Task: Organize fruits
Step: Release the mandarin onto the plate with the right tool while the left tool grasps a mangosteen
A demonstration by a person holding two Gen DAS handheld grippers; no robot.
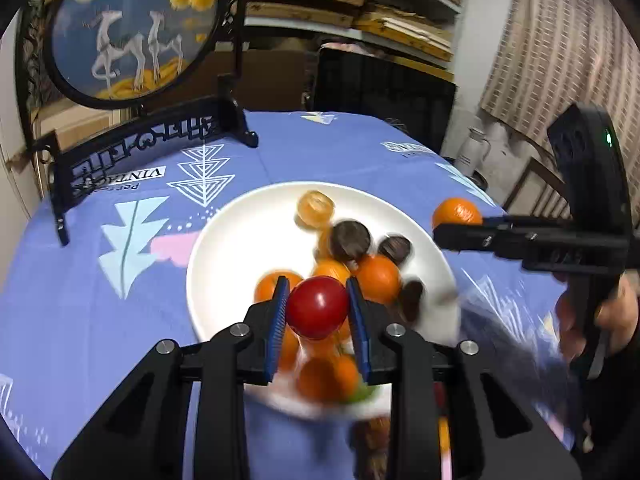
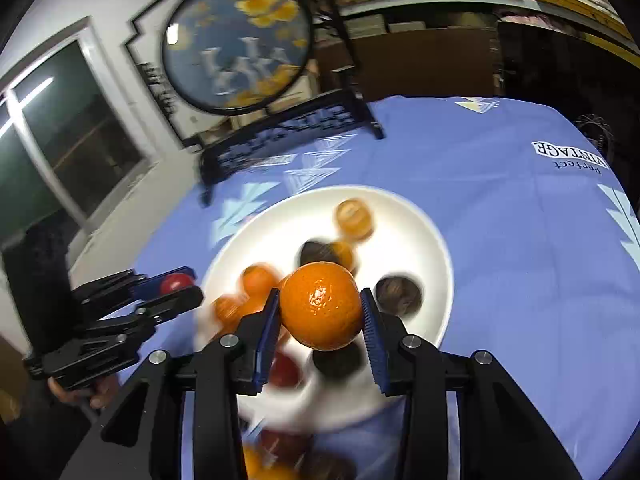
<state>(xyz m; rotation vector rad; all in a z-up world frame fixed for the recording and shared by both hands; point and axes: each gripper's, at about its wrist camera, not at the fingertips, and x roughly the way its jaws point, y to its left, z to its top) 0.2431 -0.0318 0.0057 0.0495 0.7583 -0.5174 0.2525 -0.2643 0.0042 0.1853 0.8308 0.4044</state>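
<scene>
My left gripper (image 1: 318,308) is shut on a red round fruit (image 1: 317,307) and holds it above the near side of a white plate (image 1: 232,236). My right gripper (image 2: 320,312) is shut on an orange (image 2: 322,306) above the same plate (image 2: 420,224). The plate holds several oranges (image 1: 378,278) and dark brown fruits (image 1: 350,240). The right gripper (image 1: 452,232) with its orange (image 1: 457,211) shows at the right in the left wrist view. The left gripper (image 2: 176,292) with the red fruit (image 2: 175,283) shows at the left in the right wrist view.
The plate sits on a blue patterned tablecloth (image 1: 340,148). A black stand with a round deer picture (image 1: 132,36) stands at the table's far left. More fruits (image 2: 276,456) lie on the cloth near the plate's front edge, blurred. Shelves and a dark crate are behind the table.
</scene>
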